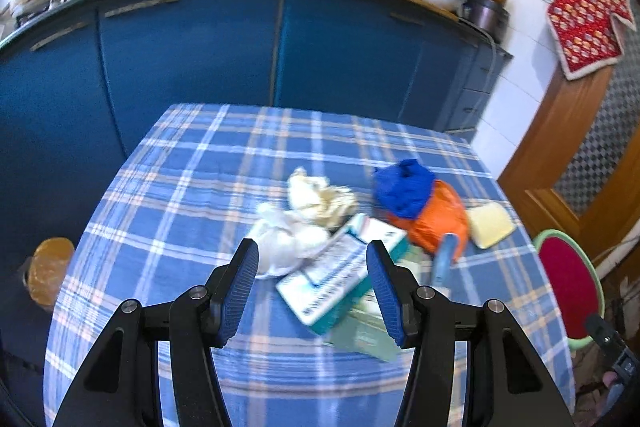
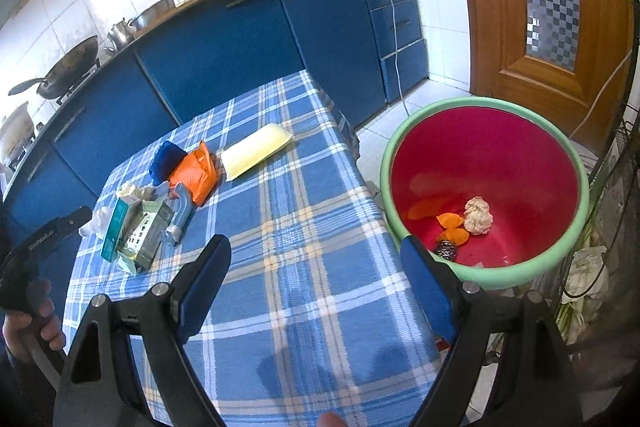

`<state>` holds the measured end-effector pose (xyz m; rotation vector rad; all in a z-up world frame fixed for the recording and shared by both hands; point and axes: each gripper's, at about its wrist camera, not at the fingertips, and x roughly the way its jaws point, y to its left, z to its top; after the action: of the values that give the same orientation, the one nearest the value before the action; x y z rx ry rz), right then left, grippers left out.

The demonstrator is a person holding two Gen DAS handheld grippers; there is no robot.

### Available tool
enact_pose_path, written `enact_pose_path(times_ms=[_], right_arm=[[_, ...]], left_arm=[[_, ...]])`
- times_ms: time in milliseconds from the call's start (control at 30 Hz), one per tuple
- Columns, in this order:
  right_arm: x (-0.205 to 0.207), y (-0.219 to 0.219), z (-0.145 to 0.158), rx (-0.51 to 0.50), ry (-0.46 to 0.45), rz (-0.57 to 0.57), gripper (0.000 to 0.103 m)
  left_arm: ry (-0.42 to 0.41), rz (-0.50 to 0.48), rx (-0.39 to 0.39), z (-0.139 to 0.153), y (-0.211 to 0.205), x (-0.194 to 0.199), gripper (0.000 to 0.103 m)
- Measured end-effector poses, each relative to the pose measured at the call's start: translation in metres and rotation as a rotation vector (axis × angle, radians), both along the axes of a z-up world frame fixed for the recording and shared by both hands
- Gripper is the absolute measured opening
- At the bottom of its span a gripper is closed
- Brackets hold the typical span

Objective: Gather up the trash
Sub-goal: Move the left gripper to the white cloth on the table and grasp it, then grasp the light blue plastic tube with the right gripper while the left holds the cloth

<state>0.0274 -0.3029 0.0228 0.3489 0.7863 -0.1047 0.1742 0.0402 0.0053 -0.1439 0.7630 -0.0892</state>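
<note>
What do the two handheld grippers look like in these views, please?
Both the left gripper and the right gripper have black angular frames with silver round pivot bolts and ribbed blue finger pads. The left one's black handle bears small white lettering, unreadable here.

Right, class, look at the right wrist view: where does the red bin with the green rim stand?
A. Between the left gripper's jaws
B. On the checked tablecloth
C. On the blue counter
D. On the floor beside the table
D: the red bin stands on the floor off the table edge, lower than the cloth, with scraps already lying inside it.
</note>
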Motion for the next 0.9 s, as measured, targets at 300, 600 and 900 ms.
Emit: enact_pose_path(times_ms=[300,600,900], right_arm=[[0.012,0.017,-0.004,-0.024,0.026,0.030,0.086],[0.025,0.033,-0.007,-0.052,0.052,0.055,0.086],[0.044,0.057,-0.009,-0.080,0.067,0.105,0.086]], left_arm=[[0.059,0.011,-0.033,-0.025,0.017,0.027,0.058],[0.075,0.005,-0.097,-0.038,0.028,0.044,0.055],[0.075,-0.010,-0.171,-0.044,0.038,0.061,0.030]])
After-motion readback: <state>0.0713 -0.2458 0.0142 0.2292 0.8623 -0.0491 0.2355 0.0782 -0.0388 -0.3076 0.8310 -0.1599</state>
